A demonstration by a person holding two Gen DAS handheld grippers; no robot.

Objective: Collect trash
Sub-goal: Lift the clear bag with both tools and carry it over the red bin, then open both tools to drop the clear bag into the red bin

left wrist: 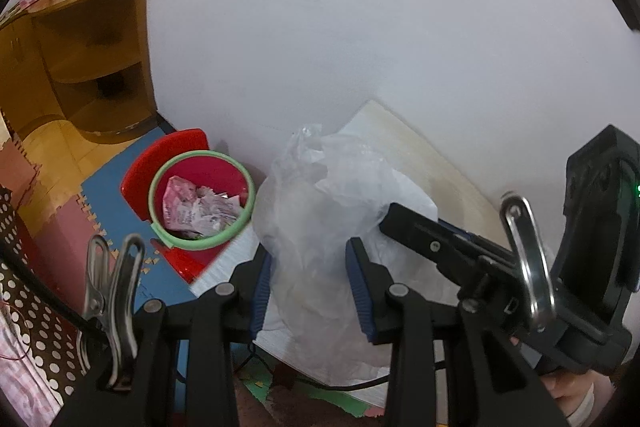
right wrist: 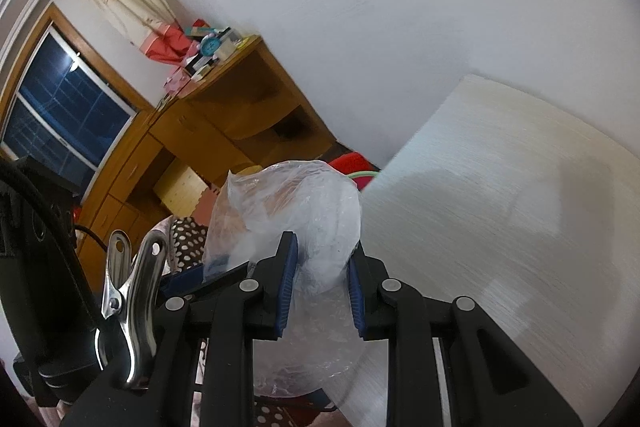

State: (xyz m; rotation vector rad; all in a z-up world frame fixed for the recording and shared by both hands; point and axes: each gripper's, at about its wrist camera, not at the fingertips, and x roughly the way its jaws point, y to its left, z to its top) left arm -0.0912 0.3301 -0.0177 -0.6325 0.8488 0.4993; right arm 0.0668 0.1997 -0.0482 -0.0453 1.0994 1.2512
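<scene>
Seemingly both fingers [left wrist: 362, 291] [right wrist: 288, 279] part-open, pinching clear plastic bag [left wrist: 320, 195] [right wrist: 296, 211].

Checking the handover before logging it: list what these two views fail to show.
- Bag contents: left wrist view, cloudy crumpled plastic hides them.
- Bin: right wrist view, only a sliver of its rim shows past the bag.
- Trash in the bin: left wrist view, print too small to read.
- Table surface: right wrist view, blurred.
</scene>
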